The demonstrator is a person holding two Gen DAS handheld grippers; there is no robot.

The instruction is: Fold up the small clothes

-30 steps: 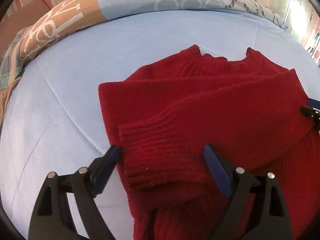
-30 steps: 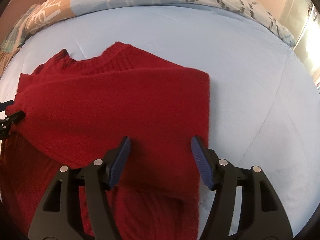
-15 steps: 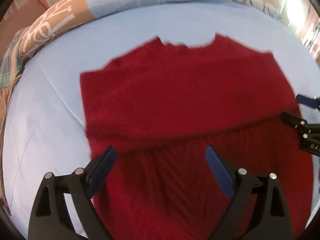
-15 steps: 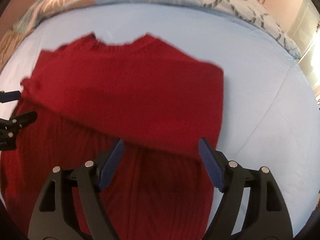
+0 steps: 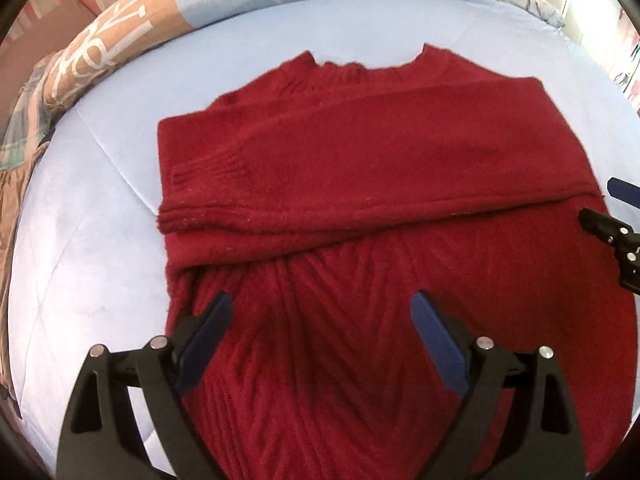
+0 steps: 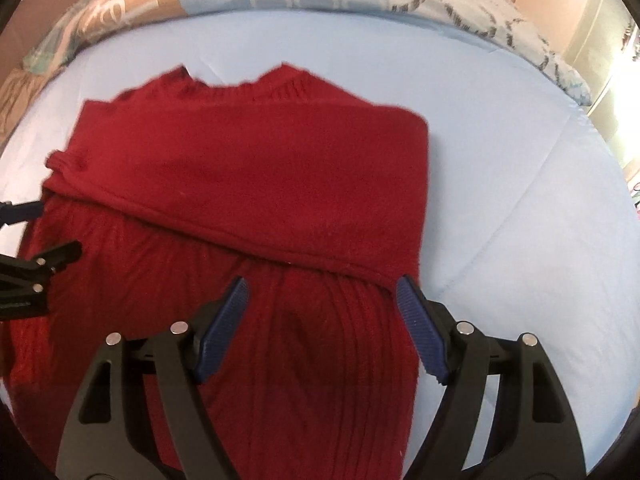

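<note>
The red sweater [image 5: 400, 184] lies flat on the blue bed [image 5: 100, 260], neckline toward the patterned pillows [image 5: 120, 40] at the far edge. Both sleeves are laid across the chest, the upper one making a straight band whose lower edge runs from side to side; a ribbed cuff [image 5: 208, 166] shows near the sweater's left side. Below that band the ribbed body stretches back toward the cameras.

The left gripper [image 5: 320, 312] hovers over the lower body on the sweater's left half, jaws spread wide and holding nothing. The right gripper [image 6: 322, 300] sits over the right half, just below the sleeve band, equally spread and empty; its right finger is close to the sweater's side edge.

The step in hand looks like the bottom-to-top fold. To do it well, each gripper should draw back to the hem, which lies below both views, so its exact line cannot be judged from here. Pinch the hem at matching spots near the two corners, taking both knit layers together. Lift evenly and carry the hem toward the neckline, keeping it parallel to the sleeve band so the crossed sleeves stay tucked. Thick knit likely sags in the middle, so keep the hem lightly taut between the grippers and lay it down just short of the collar.
</note>
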